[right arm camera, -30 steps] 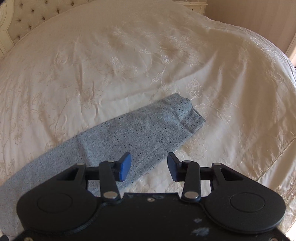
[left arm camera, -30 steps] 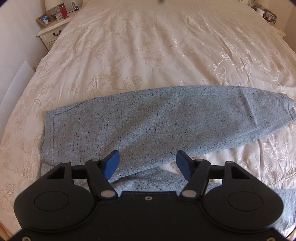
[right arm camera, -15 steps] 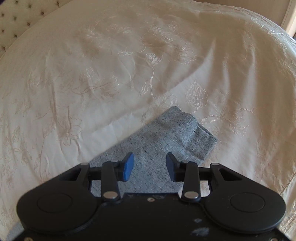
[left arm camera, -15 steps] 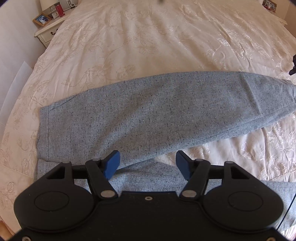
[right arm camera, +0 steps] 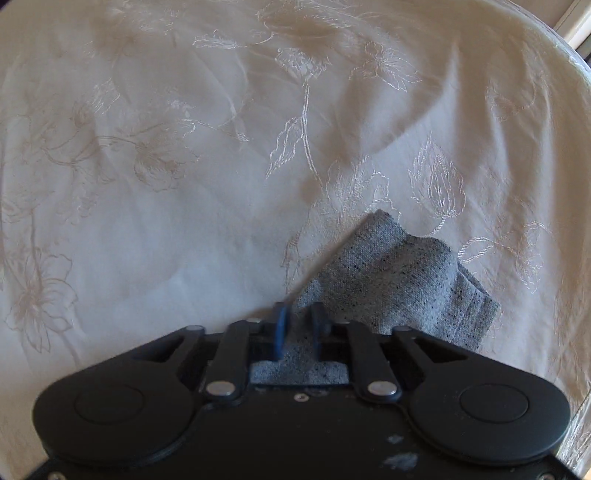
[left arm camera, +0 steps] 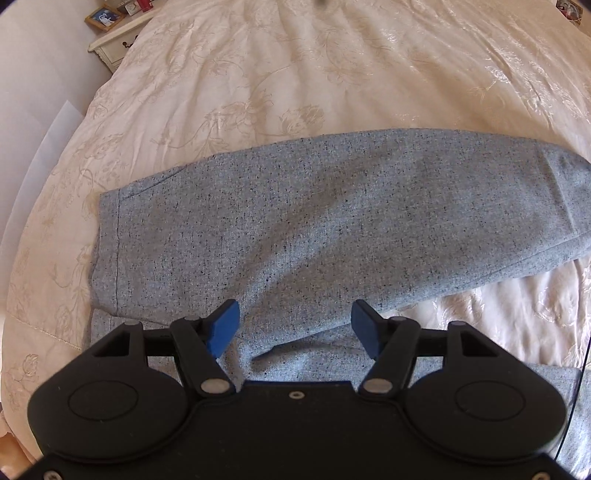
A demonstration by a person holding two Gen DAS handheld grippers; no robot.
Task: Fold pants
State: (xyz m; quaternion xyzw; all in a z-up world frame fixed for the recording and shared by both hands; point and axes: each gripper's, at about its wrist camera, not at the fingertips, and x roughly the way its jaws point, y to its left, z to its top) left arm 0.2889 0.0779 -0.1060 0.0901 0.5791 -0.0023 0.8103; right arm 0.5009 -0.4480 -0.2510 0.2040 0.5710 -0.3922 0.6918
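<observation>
Grey speckled pants (left arm camera: 332, 221) lie across the cream bed cover (left arm camera: 332, 74), waistband to the left and one leg stretching right. In the left wrist view my left gripper (left arm camera: 295, 317) hovers open over the near edge of that leg, with nothing pinched between its blue pads (left arm camera: 221, 328). A second layer of grey fabric (left arm camera: 546, 387) shows under it at the lower right. In the right wrist view my right gripper (right arm camera: 299, 317) is shut on the end of a pant leg (right arm camera: 399, 280). The cloth bunches up between the jaws and the cuff sticks out to the right.
A white nightstand (left arm camera: 118, 48) with a picture frame (left arm camera: 103, 16) stands beyond the bed's far left corner. The embroidered bed cover (right arm camera: 184, 184) spreads wide around the leg end. A thin dark cable (left arm camera: 580, 387) hangs at the right edge of the left wrist view.
My right gripper came down over the end of the leg and shut on its fabric, which now bunches up. My left gripper sank closer to the pants and stayed open.
</observation>
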